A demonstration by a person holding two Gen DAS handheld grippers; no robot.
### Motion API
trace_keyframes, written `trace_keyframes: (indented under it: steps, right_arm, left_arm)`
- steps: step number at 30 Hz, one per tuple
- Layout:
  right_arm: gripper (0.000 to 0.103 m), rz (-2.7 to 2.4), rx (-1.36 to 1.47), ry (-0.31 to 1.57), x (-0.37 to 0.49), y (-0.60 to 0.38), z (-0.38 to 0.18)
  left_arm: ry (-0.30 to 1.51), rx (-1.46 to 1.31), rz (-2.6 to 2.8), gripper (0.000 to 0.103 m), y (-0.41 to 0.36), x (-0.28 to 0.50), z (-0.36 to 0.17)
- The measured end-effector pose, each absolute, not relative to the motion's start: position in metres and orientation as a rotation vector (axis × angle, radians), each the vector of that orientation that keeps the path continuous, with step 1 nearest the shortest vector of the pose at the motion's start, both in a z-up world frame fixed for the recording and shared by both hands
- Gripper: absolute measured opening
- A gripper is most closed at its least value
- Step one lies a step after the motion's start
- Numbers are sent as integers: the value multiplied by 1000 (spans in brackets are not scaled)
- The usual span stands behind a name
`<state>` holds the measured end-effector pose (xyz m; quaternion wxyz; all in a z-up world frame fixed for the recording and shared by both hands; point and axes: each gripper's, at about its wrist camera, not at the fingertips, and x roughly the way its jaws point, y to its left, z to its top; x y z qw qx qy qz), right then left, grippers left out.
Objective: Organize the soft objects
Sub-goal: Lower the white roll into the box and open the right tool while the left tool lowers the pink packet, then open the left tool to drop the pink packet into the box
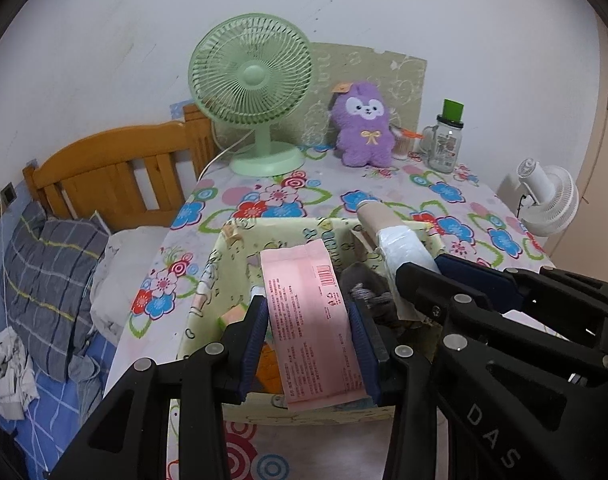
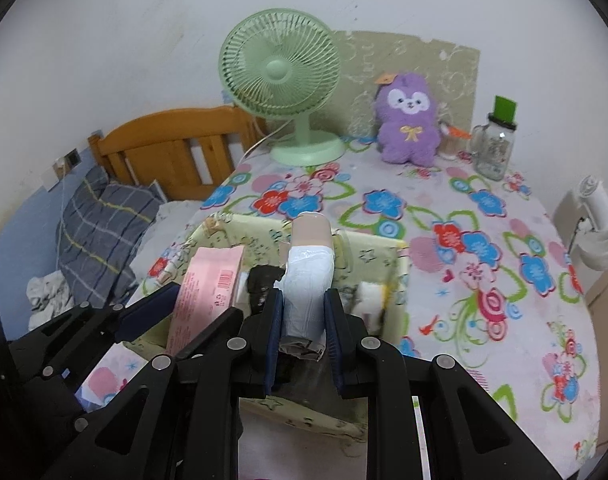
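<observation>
**Both grippers hold items over the fabric box**

Left of the fabric box, a grey plaid pillow lies on the bed. Above the box's left half, the left gripper clamps a flat pink packet between its pads. Above the box's right half, the right gripper is closed on a cardboard roll wrapped in white plastic. Behind the box stand a green fan, a purple plush toy and, farthest right, a glass jar.
</observation>
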<state>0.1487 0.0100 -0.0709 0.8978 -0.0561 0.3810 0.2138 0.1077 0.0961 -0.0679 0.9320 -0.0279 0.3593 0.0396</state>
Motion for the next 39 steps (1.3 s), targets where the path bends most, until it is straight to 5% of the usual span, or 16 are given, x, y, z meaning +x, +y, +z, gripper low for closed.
trace_keyframes:
  steps: [6, 8, 11, 32, 33, 35, 39]
  right_arm:
    - [34, 442, -124, 819, 155, 17, -76]
    - [57, 437, -114, 824, 157, 16, -77]
    - [70, 410, -102, 803, 159, 12, -75]
    - [70, 277, -57, 795, 179, -25, -75]
    - [70, 274, -57, 798, 179, -25, -76]
    - [70, 273, -56, 804, 181, -26, -78]
    - [70, 273, -56, 809, 182, -26, -80]
  left_arm:
    - [752, -67, 88, 43, 101, 113, -73]
    - [753, -69, 86, 43, 101, 114, -73]
    - [748, -71, 87, 43, 102, 117, -71]
    - [756, -42, 5, 45, 76, 149, -78]
    - [756, -34, 9, 47, 75, 150, -78]
    - [750, -23, 19, 66, 74, 150, -79]
    - [738, -19, 28, 70, 74, 150, -77]
